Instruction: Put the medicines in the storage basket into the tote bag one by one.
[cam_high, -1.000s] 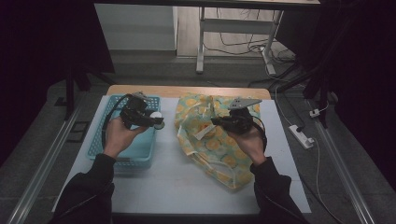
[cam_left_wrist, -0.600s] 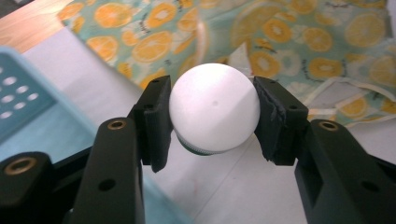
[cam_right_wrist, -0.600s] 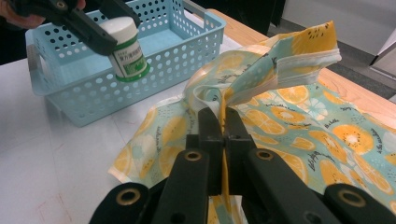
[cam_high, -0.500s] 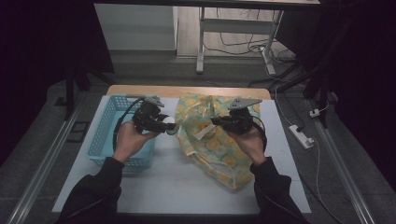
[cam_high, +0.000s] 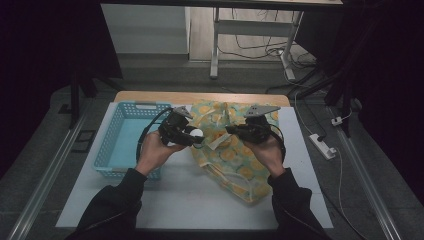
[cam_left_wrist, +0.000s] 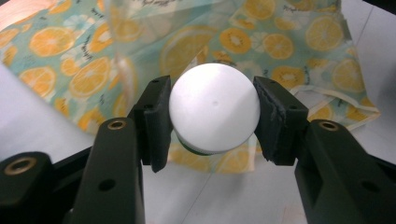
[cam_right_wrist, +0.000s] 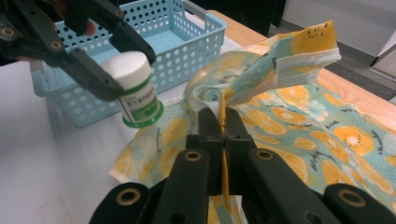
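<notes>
Both forearms reach forward, hands raised side by side. The left tongs (cam_high: 196, 135) are clamped on something, tips pointing right; the right tongs (cam_high: 230, 131) are pinched tight, tips pointing left.

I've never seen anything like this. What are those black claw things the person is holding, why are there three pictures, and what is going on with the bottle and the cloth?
A person sits at a table holding a hand-held gripper in each hand: a two-jaw clamp with its own small camera. One picture comes from a camera above the table; the other two look along each clamp's black jaws. On the table lie a blue basket and an orange-print cloth bag. The left hand-held gripper is shut on a small white-capped bottle with a green label, held above the bag's edge. The right hand-held gripper pinches the bag's rim and lifts it, seemingly to hold the bag open so that the bottle can go in.
</notes>
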